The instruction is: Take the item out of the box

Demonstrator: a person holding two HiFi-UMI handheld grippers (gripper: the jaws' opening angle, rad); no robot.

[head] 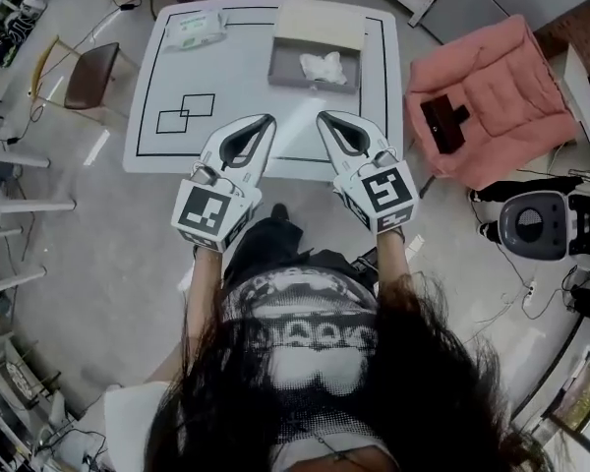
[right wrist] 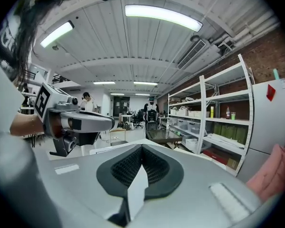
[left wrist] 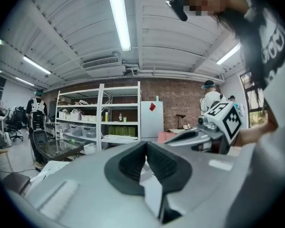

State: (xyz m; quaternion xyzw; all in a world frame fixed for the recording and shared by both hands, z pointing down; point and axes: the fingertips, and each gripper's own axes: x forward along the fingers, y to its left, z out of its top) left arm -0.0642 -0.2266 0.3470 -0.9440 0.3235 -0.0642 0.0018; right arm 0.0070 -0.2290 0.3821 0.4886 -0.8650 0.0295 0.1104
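Jaws of the left gripper (head: pixel 265 122) and right gripper (head: pixel 325 119) are being pressed together, empty; the white item (head: pixel 323 66) in the box (head: pixel 281 77) is being judged soft, light, best pinched mid-bunch.

The item (head: pixel 324 67) in the box (head: pixel 289 73) is too small to identify.
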